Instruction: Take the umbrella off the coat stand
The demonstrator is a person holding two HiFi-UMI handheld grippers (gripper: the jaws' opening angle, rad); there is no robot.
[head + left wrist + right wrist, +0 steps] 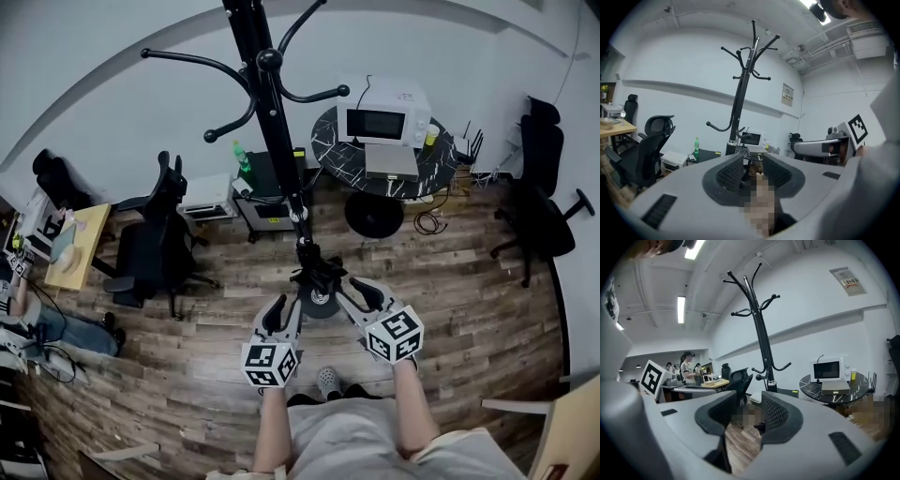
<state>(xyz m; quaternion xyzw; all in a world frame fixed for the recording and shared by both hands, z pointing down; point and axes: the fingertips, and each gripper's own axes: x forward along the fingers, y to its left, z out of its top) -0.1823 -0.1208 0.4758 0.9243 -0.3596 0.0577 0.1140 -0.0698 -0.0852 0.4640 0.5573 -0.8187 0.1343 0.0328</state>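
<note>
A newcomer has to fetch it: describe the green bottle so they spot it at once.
Find the black coat stand mid-room. Left of its pole in the head view is a low black cabinet, and the green bottle stands upright on top. It is the only green thing there, next to a white machine.

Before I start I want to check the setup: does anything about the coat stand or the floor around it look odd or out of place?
The coat stand stands upright, but its hooks look bare in every view: no umbrella shows on it. That is the one odd thing. Nothing looks spilled or tipped on the floor near its base.
</note>
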